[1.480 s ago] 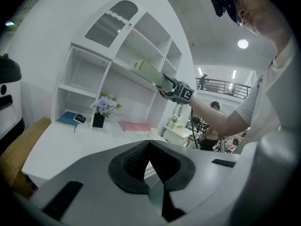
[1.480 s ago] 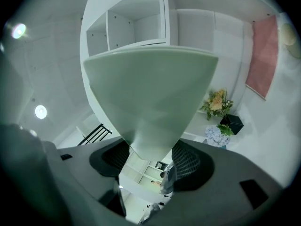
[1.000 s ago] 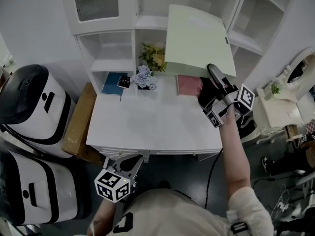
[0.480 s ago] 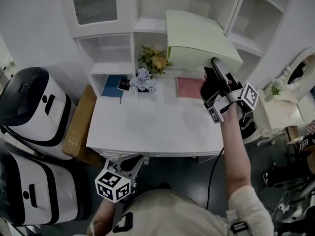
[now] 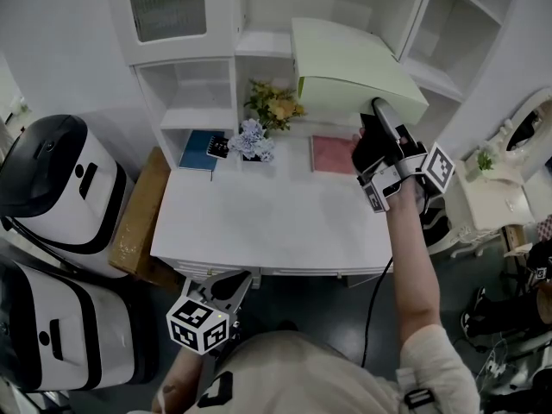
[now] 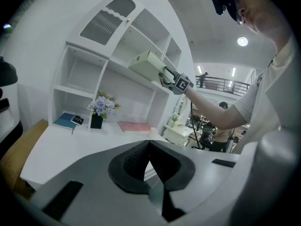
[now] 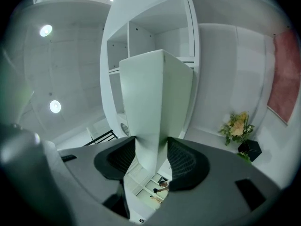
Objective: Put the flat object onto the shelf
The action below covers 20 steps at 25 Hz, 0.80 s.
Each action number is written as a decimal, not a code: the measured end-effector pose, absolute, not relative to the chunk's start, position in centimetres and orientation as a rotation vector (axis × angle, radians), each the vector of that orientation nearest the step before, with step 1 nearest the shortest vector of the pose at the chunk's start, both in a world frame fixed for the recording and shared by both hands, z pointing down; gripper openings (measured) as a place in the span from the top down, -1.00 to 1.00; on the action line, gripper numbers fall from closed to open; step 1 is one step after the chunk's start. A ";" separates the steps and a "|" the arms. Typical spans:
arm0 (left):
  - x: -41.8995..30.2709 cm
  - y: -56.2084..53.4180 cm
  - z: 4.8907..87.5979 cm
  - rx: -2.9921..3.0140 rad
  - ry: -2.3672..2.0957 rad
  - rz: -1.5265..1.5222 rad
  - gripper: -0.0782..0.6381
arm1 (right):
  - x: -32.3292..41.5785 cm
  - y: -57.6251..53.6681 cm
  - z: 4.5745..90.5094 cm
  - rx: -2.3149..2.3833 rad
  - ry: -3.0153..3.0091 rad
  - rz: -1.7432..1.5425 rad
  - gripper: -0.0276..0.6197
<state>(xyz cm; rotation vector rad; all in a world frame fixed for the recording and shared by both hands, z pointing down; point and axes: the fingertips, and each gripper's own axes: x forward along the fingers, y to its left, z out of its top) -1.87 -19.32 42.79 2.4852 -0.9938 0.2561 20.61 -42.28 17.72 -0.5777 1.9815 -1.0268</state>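
As the right gripper (image 5: 375, 115) rises, its jaws have just been closing tight on the near edge of the pale green box (image 5: 349, 63). The box now lies flatter at the far right, level with the shelf (image 5: 256, 41) and seemingly ready to slide in. It looks thin, plain and rigid. The left gripper (image 5: 226, 287), held near, is closed and empty.

From the head view, the pale green box (image 5: 345, 63) hides the shelf (image 5: 259, 43) bay behind it. My right tool (image 5: 378, 126), its jaws just closing with the box between them, covers the pink book (image 5: 330, 153) at its right end, by the bench (image 5: 259, 218) back right corner. The dark item (image 5: 217, 144) on the blue book (image 5: 198, 148) is too small to tell.
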 end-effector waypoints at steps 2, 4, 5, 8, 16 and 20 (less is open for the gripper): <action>-1.8 -19.7 42.7 2.481 -0.993 0.260 0.74 | 20.5 -42.8 17.7 -0.587 1.988 -1.016 0.26; -1.6 -19.8 42.7 2.479 -0.993 0.259 0.74 | 20.4 -42.9 17.7 -0.597 1.997 -1.006 0.26; -1.5 -19.8 42.7 2.480 -0.994 0.258 0.74 | 20.4 -42.9 17.7 -0.602 2.003 -1.001 0.26; -1.5 -19.7 42.7 2.480 -1.000 0.252 0.74 | 20.4 -43.2 17.7 -0.611 2.007 -0.997 0.26; -2.2 -19.0 43.0 2.474 -1.022 0.242 0.74 | 20.7 -43.3 17.6 -0.621 1.987 -0.983 0.26; -2.5 -18.6 43.1 2.472 -1.034 0.240 0.74 | 20.7 -43.3 17.6 -0.632 1.977 -0.973 0.26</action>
